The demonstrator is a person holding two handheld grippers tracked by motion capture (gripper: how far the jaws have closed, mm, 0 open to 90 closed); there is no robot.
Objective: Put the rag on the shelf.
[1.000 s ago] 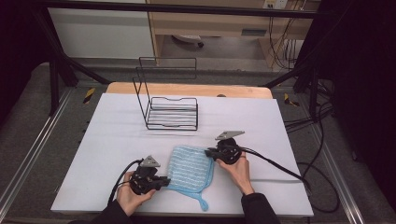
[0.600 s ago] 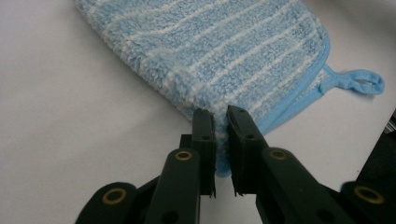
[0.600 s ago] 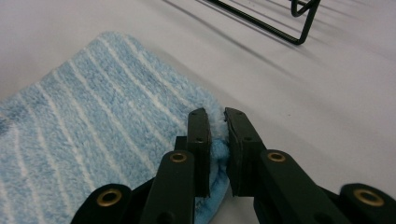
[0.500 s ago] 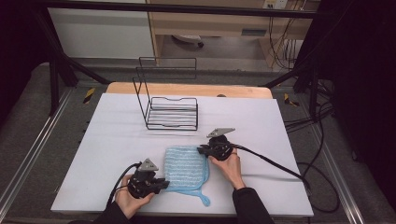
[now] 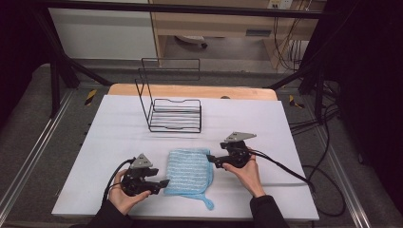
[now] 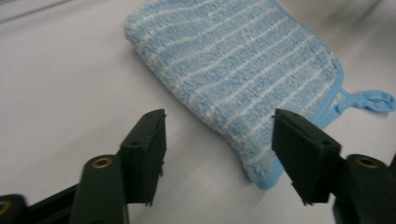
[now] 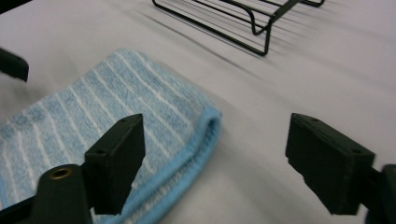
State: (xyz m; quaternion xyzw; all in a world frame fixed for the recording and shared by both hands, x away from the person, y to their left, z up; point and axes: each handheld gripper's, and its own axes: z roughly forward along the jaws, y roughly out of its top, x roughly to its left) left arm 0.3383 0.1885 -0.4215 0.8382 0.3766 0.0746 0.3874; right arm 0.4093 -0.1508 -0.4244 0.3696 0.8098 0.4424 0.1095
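A blue cloth with thin white stripes (image 5: 187, 171) lies folded flat on the white table cover (image 5: 114, 123), its hanging loop (image 5: 206, 203) trailing toward the front edge. My left gripper (image 5: 164, 183) lies at the cloth's left front corner. In the left gripper view the jaws (image 6: 219, 140) have just been opening and stand apart, with the cloth's corner (image 6: 243, 79) lying loose between them. My right gripper (image 5: 209, 159) is at the cloth's right edge. Its jaws (image 7: 215, 154) have also just been opening, and the folded hem (image 7: 116, 121) lies untouched between them.
A black wire rack (image 5: 173, 107) with a tall back frame stands behind the cloth, toward the table's far side, and its base bars (image 7: 243, 18) run across the top of the right gripper view. A cable (image 5: 285, 168) trails right from the right gripper. Bare wood (image 5: 190, 90) edges the far side.
The cloth, earlier spread wider and slanted between both grippers, now lies folded and straighter. The right gripper swung left, then drew back right. Both grippers have let go of the cloth.
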